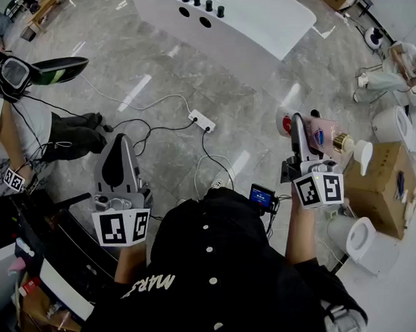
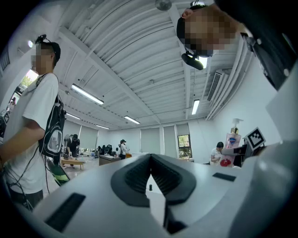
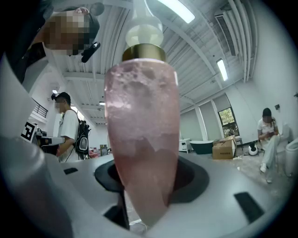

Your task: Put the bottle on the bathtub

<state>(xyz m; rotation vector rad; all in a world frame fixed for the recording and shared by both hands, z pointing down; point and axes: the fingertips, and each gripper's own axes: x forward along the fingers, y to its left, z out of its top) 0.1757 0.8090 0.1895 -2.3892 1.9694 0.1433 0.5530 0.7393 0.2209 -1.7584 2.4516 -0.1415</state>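
**Left tool** (image 2: 150, 171): lower left of head view; jaws together, nothing held.

**Right tool** (image 3: 144, 183): right of centre; clamped on the base end of 1 pink pump bottle (image 1: 326, 138), lying level.

**Handling:** probably rigid, smooth plastic, part-filled, slippery. Take the body, not the pump.

**Bathtub** (image 1: 269, 23): white, top of frame, well apart.

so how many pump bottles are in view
1. The pink pump bottle is clamped between the jaws of the right gripper, at the head view's right beside the cardboard box. Others may be hidden.
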